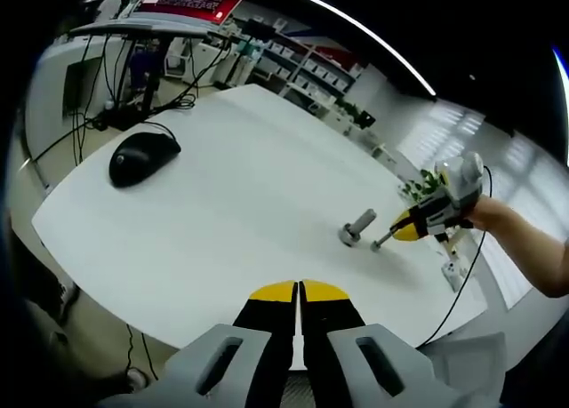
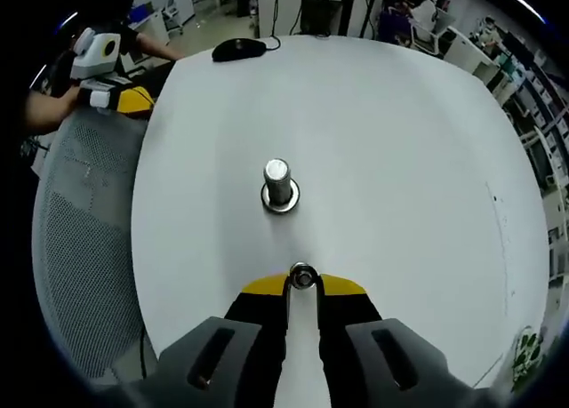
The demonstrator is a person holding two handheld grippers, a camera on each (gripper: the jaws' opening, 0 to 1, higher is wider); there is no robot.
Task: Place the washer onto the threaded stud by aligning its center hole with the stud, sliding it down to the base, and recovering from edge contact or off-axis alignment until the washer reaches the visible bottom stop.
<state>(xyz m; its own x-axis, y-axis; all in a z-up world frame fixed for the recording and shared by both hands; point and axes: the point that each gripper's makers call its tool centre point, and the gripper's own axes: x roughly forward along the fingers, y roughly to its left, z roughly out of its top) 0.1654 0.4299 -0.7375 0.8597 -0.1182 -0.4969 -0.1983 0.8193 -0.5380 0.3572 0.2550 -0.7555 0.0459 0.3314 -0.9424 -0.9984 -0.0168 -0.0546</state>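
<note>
Short of the threaded stud [image 2: 278, 184] on the white tabletop [image 2: 400, 141], the right tool [image 2: 302, 282] is clamped on the washer [image 2: 301, 276]; carry it above the stud's top, level it, centre the hole, then lower.

Standing on a white table [image 1: 222, 204], a black mouse [image 1: 142, 156]; flanking it, a grey mesh chair [image 2: 84, 239]; glowing overhead, a ceiling light strip [image 1: 356, 26].
</note>
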